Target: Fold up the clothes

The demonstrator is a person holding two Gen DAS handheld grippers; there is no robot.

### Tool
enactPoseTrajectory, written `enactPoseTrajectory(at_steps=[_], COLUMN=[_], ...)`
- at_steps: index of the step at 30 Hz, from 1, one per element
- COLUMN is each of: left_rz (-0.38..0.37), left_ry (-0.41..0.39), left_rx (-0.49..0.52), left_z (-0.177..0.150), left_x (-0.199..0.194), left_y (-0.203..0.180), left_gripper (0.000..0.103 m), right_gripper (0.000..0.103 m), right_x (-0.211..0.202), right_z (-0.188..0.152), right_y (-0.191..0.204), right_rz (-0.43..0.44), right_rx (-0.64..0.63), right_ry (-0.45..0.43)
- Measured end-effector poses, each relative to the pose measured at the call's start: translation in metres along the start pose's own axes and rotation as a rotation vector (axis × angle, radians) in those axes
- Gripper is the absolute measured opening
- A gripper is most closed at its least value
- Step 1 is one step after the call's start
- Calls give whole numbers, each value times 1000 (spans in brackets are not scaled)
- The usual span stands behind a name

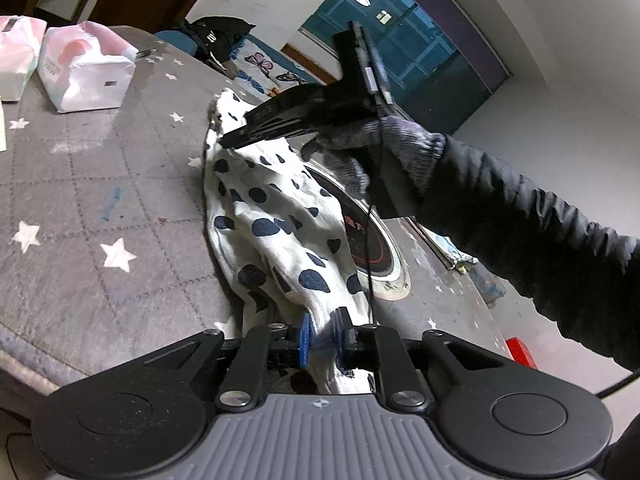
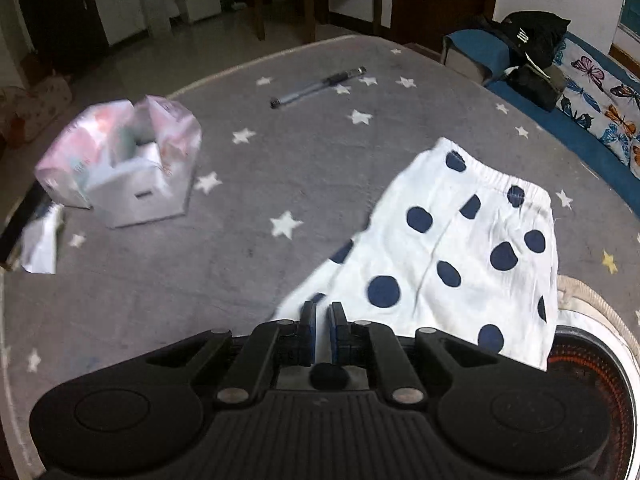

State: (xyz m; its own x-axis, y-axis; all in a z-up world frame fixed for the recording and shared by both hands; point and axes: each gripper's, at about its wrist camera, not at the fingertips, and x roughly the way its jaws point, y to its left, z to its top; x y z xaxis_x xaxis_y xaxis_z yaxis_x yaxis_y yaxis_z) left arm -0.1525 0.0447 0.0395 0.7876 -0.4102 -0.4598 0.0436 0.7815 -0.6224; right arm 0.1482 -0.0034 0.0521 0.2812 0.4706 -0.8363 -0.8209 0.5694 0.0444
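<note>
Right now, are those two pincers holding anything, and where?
Both grip the polka-dot shorts: left gripper and right gripper each pinch a fabric edge; which part is unclear.

A home living room: star-print tablecloth (image 2: 280,168), butterfly-print sofa (image 2: 600,100) at upper right, tissue packs (image 1: 86,68) at upper left.

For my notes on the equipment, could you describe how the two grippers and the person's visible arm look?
The left gripper has a grey ribbed body, black linkage arms with silver bolts, and blue finger pads. The right gripper has the same build, but its ribbed body looks black. A thin black cable hangs from it. The hand wears a grey knitted glove, and the sleeve is black and padded.
</note>
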Motion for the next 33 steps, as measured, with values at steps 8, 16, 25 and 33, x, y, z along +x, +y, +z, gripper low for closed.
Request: enactPoseTrajectory(at_steps=[8, 16, 25, 33], left_rz=[21, 72, 44, -23], left_ry=[-22, -28, 40, 89], left_rx=[-10, -41, -77, -138], left_z=[-6, -17, -27, -28], left_x=[-17, -30, -17, -14], left_y=[2, 6, 3, -4], left_gripper=[31, 32, 43, 8], right_gripper=[17, 23, 32, 35], right_x=[-58, -101, -140, -157], right_z=[-26, -80, -148, -177], right_y=[17, 31, 46, 68], right_rz=[42, 68, 103, 135], right_rx=[-73, -149, -189, -247], right_ry=[-25, -8, -1, -28])
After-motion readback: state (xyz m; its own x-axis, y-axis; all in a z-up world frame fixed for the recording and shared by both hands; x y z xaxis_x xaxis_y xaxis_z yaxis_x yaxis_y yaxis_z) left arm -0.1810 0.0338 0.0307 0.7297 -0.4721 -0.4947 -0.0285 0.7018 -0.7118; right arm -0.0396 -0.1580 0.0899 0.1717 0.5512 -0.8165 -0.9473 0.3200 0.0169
